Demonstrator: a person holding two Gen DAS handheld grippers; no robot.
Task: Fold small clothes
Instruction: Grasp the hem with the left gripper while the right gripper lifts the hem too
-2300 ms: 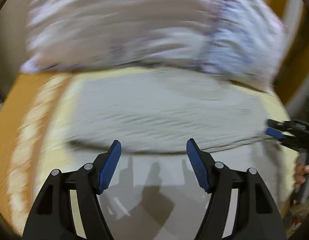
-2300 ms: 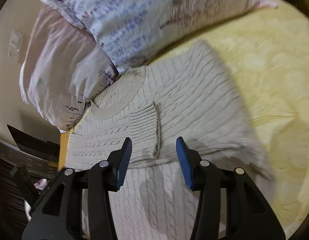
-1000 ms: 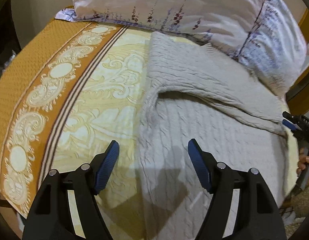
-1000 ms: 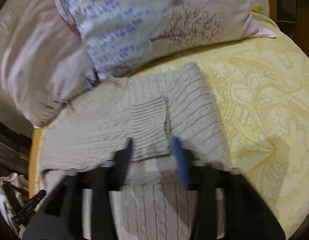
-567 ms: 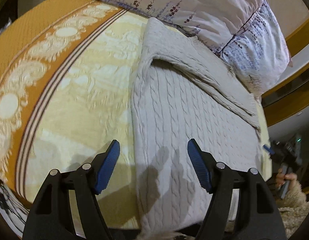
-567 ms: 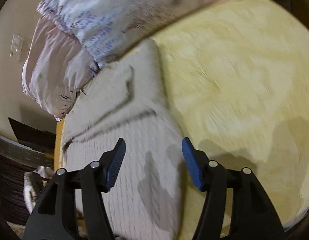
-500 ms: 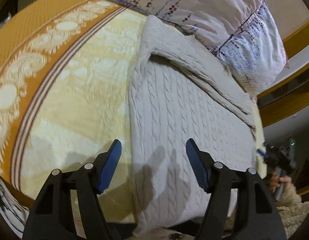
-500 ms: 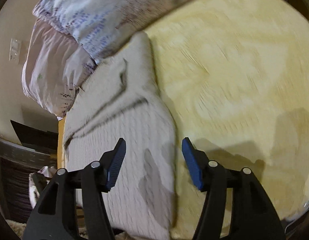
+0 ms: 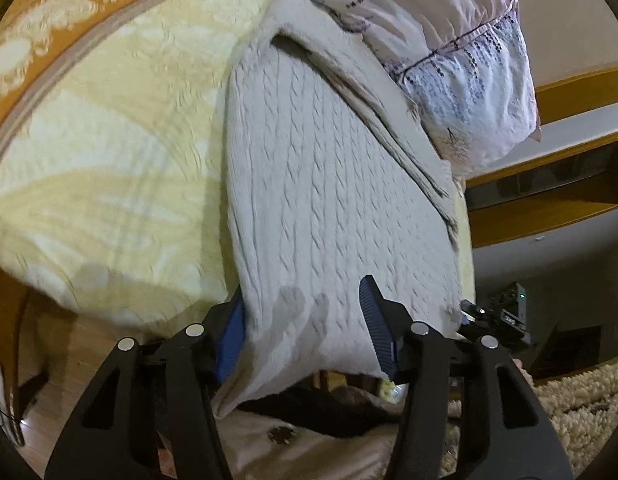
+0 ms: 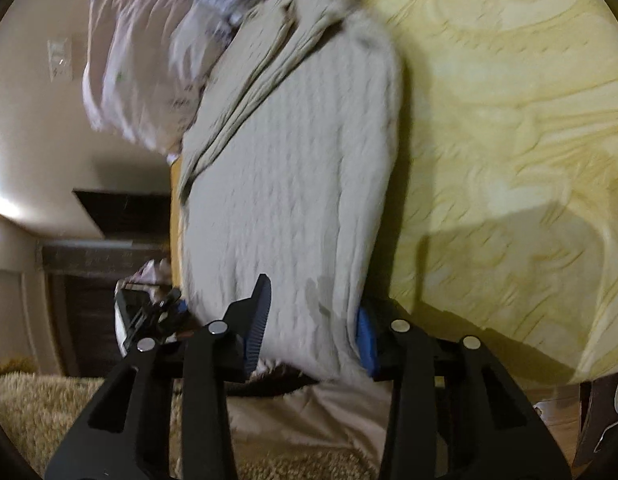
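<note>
A beige cable-knit sweater (image 9: 329, 184) lies on a yellow bedspread (image 9: 109, 152), sleeves folded across its top near the pillows; its hem hangs over the bed's near edge. My left gripper (image 9: 303, 328) is open and straddles the hem's left corner, one finger under the cloth. The right wrist view shows the same sweater (image 10: 293, 184). My right gripper (image 10: 313, 324) is open and straddles the hem's right corner, its right pad (image 10: 365, 340) partly hidden under the cloth. The other gripper (image 9: 489, 320) shows at the hem's far corner.
Floral pillows (image 9: 469, 68) lie against the sweater's top, also in the right wrist view (image 10: 149, 60). An orange patterned border (image 9: 37, 32) runs along the bedspread's left. A shaggy rug (image 10: 37, 408) lies on the floor below the bed edge.
Both grippers dropped down to the near bed edge and came in around the hanging hem, one at each corner. The sweater has stayed in place.
</note>
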